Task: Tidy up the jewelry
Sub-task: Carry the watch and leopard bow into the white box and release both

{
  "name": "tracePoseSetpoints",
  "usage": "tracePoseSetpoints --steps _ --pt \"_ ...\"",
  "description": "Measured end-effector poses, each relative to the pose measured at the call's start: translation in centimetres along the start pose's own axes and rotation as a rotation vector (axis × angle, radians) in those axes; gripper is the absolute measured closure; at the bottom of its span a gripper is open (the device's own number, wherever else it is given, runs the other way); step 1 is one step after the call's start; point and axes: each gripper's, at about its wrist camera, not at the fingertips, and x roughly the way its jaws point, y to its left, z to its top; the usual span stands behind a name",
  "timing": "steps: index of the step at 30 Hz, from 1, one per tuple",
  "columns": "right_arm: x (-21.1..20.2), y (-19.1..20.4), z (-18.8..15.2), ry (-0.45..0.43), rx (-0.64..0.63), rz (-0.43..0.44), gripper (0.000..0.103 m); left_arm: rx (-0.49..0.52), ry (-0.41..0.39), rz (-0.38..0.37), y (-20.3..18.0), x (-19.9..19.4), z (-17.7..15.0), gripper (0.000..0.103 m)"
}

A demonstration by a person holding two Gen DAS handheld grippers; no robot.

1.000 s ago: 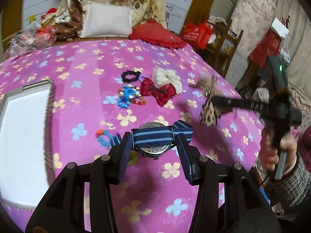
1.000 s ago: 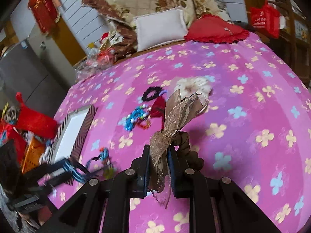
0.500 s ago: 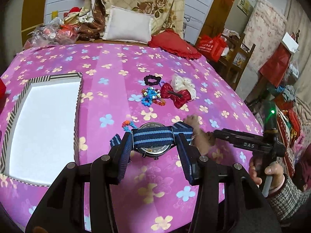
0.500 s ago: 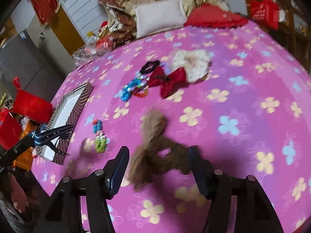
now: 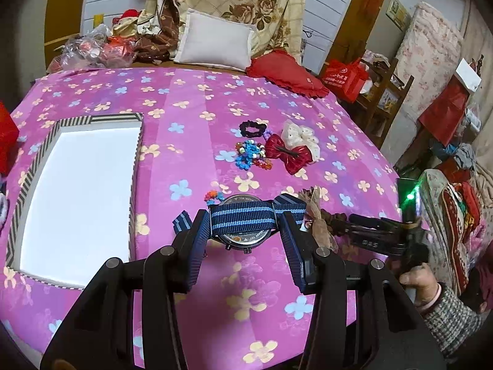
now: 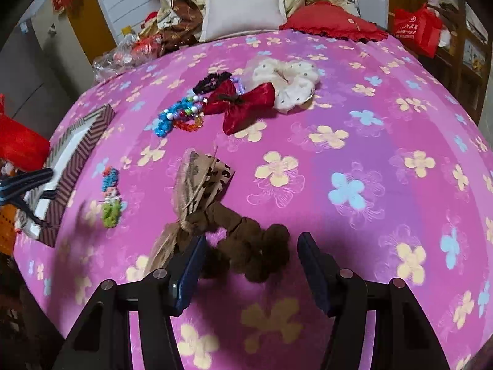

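Watch [image 5: 242,220] clamped in left gripper [image 5: 243,231], box [image 5: 135,151] edge beside

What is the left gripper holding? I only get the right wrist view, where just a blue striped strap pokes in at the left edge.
Observer: A watch on a navy strap with light blue stripes. It is clamped between the fingers of the left gripper, case back toward the camera.
Operator: Is anything in the striped box? I see it almost edge-on.
Observer: The left wrist view looks down into the box. The white inside that shows there has nothing in it.
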Motion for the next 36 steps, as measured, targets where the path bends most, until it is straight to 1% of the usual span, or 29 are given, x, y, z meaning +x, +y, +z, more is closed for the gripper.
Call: tracePoseSetpoints --steps 1,2,3,4,5,9,14,16,18,22,26,29,33,36 --pt "0.3 0.1 0.1 0.0 -0.006 -0.002 0.054 -0.001 -0.001 0.002 0.0 -0.1 0.0 0.057" --pt "0.6 0.2 0.1 0.005 -0.01 -0.002 0.063 0.001 -0.004 0.007 -0.1 -0.3 0.0 0.057" --pt "0.8 0.2 0.1 0.012 -0.008 0.0 0.074 0.002 -0.009 0.012 -0.1 -0.6 0.0 0.057" --pt "0.7 0.1 0.2 0.015 0.0 0.018 0.081 0.0 -0.012 0.017 -0.1 -0.7 0.0 0.057" --pt "0.4 0.2 0.2 0.012 0.005 0.025 0.083 -0.002 -0.016 0.019 -0.1 -0.9 0.0 0.057" --pt "-1.9 0.7 0.9 -0.029 0.018 0.054 0.085 -0.016 -0.028 0.022 0.6 -1.2 0.4 0.057" --pt "-5.3 3.1 3.3 -0.093 -0.012 0.074 0.085 -0.046 -0.053 0.048 2.8 -1.4 1.7 0.057" --pt "-6.4 4.7 4.4 -0.113 -0.04 0.077 0.085 -0.078 -0.064 0.059 4.7 -1.2 2.5 0.057" --pt "-7.2 6.3 5.3 -0.127 -0.068 0.085 0.085 -0.107 -0.071 0.086 6.9 -0.8 3.6 0.057" --pt "-8.3 10.8 8.1 -0.143 -0.13 0.128 0.085 -0.162 -0.088 0.134 11.2 0.2 5.4 0.057" --pt "-7.5 15.7 10.7 -0.125 -0.172 0.186 0.085 -0.19 -0.105 0.182 15.1 1.6 7.3 0.057" --pt "-5.3 19.8 12.8 -0.1 -0.196 0.219 0.085 -0.213 -0.125 0.211 17.8 2.7 8.5 0.057" --pt "-1.7 25.0 15.4 -0.059 -0.209 0.261 0.085 -0.293 -0.145 0.22 21.8 4.1 9.0 0.057" --pt "0.8 28.3 17.4 -0.036 -0.205 0.292 0.085 -0.359 -0.146 0.203 24.5 4.8 9.0 0.057"
